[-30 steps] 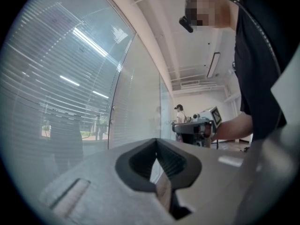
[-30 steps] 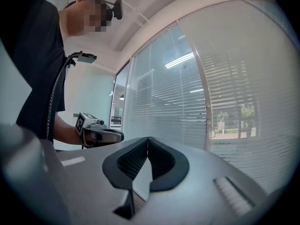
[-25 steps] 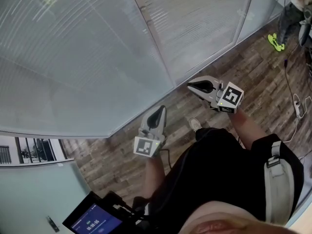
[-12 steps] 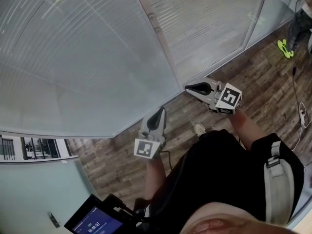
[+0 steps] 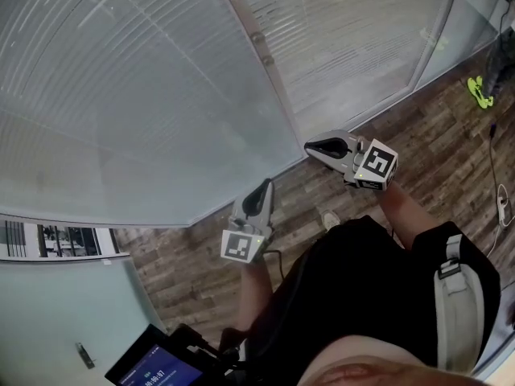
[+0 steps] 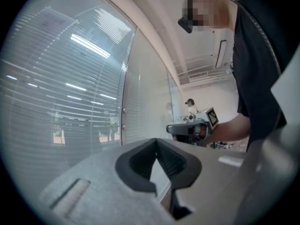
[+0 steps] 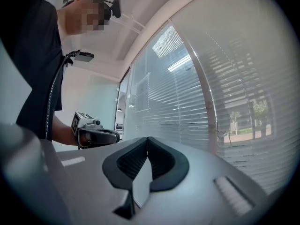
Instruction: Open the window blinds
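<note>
White slatted blinds (image 5: 145, 95) hang lowered behind a glass wall, with a second panel (image 5: 354, 30) to the right of a metal post (image 5: 269, 63). My left gripper (image 5: 263, 185) is held level in front of the glass, its jaws shut with nothing in them. My right gripper (image 5: 309, 145) points left toward the post, also shut and empty. The left gripper view shows its closed tips (image 6: 157, 139), the blinds (image 6: 70, 93) and the right gripper (image 6: 187, 129) beyond. The right gripper view shows closed tips (image 7: 147, 138), the blinds (image 7: 187, 102) and the left gripper (image 7: 96, 136).
Dark wood floor (image 5: 434, 135) runs along the foot of the glass. A green shoe (image 5: 480, 92) and a white cable (image 5: 500, 203) lie at the right. A device with a lit screen (image 5: 153, 368) hangs at the lower left. A person (image 6: 190, 106) stands far down the room.
Both grippers have drifted a little along the glass wall, still shut. In the head view the post and the green shoe have slid toward the right.
</note>
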A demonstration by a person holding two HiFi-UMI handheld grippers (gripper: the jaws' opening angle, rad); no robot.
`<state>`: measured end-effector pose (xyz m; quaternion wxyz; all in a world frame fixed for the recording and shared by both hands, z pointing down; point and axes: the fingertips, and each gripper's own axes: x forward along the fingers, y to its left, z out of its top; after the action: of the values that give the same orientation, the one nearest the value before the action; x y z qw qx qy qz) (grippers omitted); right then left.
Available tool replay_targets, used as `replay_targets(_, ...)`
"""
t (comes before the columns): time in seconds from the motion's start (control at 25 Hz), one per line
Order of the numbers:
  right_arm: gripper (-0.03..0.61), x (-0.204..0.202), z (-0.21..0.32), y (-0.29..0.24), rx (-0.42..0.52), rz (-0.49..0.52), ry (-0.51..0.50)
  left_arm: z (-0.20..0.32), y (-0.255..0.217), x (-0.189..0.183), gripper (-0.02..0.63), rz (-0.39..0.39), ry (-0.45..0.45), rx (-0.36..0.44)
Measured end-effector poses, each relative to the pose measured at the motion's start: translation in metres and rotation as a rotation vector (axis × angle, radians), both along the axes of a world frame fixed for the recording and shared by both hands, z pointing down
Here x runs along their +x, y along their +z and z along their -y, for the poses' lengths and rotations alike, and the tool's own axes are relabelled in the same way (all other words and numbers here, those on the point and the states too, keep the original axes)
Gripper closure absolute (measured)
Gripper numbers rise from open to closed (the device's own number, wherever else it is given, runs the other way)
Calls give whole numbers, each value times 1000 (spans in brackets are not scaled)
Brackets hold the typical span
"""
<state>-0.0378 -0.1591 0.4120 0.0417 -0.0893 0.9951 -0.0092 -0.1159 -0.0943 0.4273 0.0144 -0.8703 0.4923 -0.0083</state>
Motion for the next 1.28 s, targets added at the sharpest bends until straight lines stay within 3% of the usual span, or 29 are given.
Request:
replay_targets(0.28,574,-1,34,-5,19,30,-18,27,-7,-2,611,-17,-33,5)
replay_targets(0.88,574,7,81,-11,50,72,-26,77,-19,-1,611,23,-71,57)
replay_targets(1.28,574,8,94,-8,79,36,4,94,-12,-4,611,10,-54,41)
